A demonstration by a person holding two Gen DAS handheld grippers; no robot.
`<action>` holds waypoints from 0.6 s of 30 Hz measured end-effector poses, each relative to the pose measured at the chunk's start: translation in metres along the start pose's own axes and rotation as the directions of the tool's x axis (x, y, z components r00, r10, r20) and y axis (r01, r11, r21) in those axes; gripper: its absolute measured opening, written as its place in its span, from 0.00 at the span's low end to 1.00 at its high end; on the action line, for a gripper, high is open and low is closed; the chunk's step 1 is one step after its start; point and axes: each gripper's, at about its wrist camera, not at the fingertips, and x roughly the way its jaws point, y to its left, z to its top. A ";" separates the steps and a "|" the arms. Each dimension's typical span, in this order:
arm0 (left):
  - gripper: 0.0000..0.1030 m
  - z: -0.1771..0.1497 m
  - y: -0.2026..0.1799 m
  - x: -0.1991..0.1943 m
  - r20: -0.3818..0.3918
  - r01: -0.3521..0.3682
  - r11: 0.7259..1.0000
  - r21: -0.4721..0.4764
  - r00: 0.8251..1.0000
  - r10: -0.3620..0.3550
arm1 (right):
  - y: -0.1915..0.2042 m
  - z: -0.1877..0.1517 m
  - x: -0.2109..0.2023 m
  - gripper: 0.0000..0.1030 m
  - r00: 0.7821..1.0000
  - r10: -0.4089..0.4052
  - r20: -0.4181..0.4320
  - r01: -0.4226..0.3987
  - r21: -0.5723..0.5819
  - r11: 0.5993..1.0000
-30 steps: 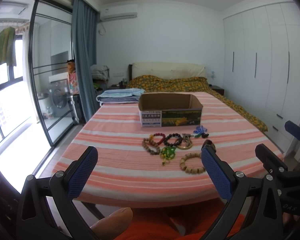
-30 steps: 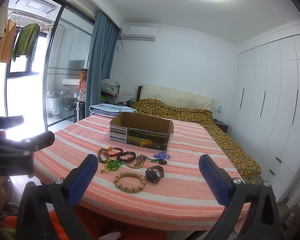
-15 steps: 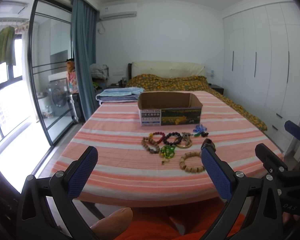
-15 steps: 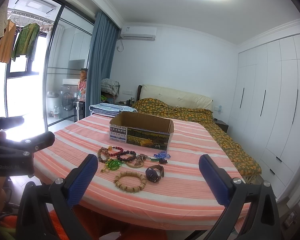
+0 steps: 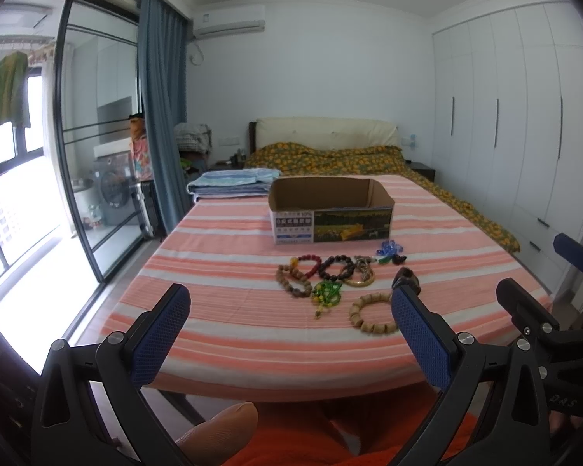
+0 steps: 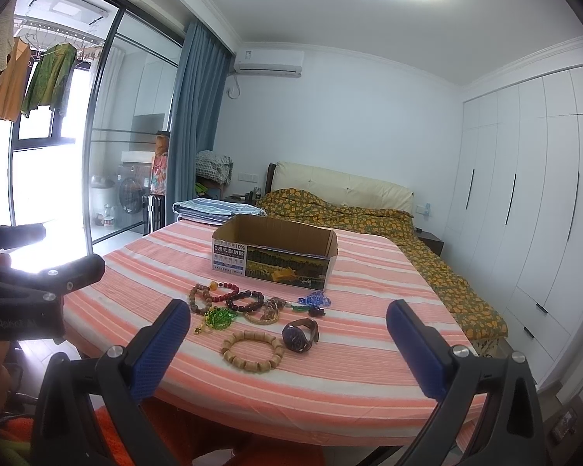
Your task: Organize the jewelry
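Left claw [image 5: 289,336]: fingers spread wide, blue pads facing each other across the lower frame, nothing between them. It hangs short of the near edge of the bed [image 5: 229,310], which fills the middle of the left wrist view under a pink-and-white striped cover.

Right claw [image 6: 287,347]: also spread wide and holding nothing; blue pads at lower left and lower right of the right wrist view, short of the bed edge.

Jewelry lies in a loose cluster on the striped cover, centre of both views, between the claws and the box:
- pale wooden bead bracelet [image 6: 252,350], nearest the cameras, lying flat.
- wristwatch [image 6: 300,334] with dark face and brown strap, just right of the wooden bracelet; in the left wrist view it is half hidden behind the right finger pad.
- green bead string [image 6: 218,317], left of centre, bunched up.
- dark bead bracelet [image 6: 245,300] and red bead bracelet [image 6: 224,291], touching or overlapping.
- brown bead bracelet [image 5: 293,279] at the left end of the cluster.
- gold-toned bangle [image 5: 360,272] with something tangled on it; detail too small to tell.
- blue crystal piece [image 6: 315,299] at the right end, a small dark item just beside it.

Open cardboard box [image 6: 276,256], printed front panel, sits farther up the bed, just behind the cluster; no contents can be seen over its front wall.

A fingertip [image 5: 217,433] shows at the bottom edge of the left wrist view.
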 end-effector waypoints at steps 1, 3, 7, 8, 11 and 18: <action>1.00 0.000 0.001 0.000 0.000 0.001 1.000 0.000 1.000 -0.001 | 0.000 0.000 0.000 1.00 1.000 0.000 0.000 0.000 0.001 1.000; 1.00 0.000 0.001 0.000 0.000 0.000 1.000 0.001 1.000 0.000 | -0.001 -0.001 0.001 1.00 1.000 -0.001 -0.002 0.001 0.004 1.000; 1.00 0.000 0.001 0.001 -0.003 0.001 1.000 0.006 1.000 -0.001 | -0.005 0.001 0.000 1.00 1.000 -0.002 -0.008 0.002 0.011 1.000; 1.00 0.000 0.000 0.001 -0.004 0.001 1.000 0.007 1.000 -0.001 | -0.005 0.001 0.000 1.00 1.000 -0.002 -0.010 0.002 0.014 1.000; 1.00 0.001 0.000 0.001 -0.008 0.000 1.000 0.009 1.000 0.000 | -0.006 0.001 0.001 1.00 1.000 -0.004 -0.015 0.004 0.017 1.000; 1.00 0.001 0.000 0.003 -0.018 0.000 1.000 0.007 1.000 0.000 | -0.008 0.002 0.003 1.00 1.000 -0.005 -0.018 0.005 0.018 1.000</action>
